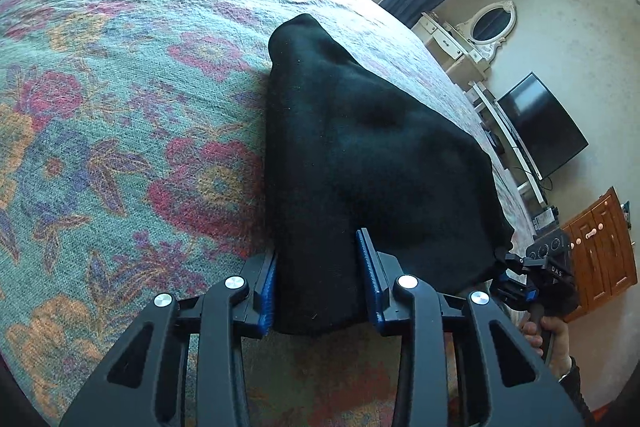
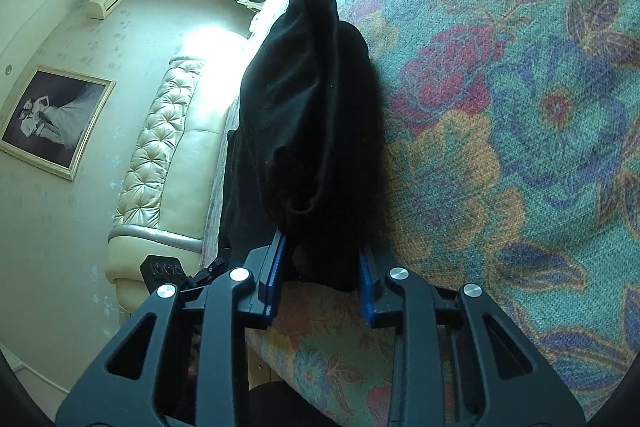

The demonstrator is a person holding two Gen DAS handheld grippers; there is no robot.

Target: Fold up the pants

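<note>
The black pants [image 1: 360,147] lie bunched on the floral bedspread [image 1: 120,107], stretching away from me. My left gripper [image 1: 320,275] is shut on one thick corner of the near edge, cloth filling the gap between its blue pads. My right gripper [image 2: 322,269] is shut on the other near corner of the pants [image 2: 312,115], which rise as a dark hump ahead of it on the bedspread [image 2: 520,107]. The right gripper also shows in the left wrist view [image 1: 516,267], at the pants' right edge, with a hand on its handle.
The bed edge runs to the right in the left wrist view, with a vanity mirror [image 1: 490,25], a TV [image 1: 544,125] and a wooden cabinet [image 1: 600,247] beyond. In the right wrist view a tufted cream headboard [image 2: 160,147] and a framed photo [image 2: 52,119] are at left.
</note>
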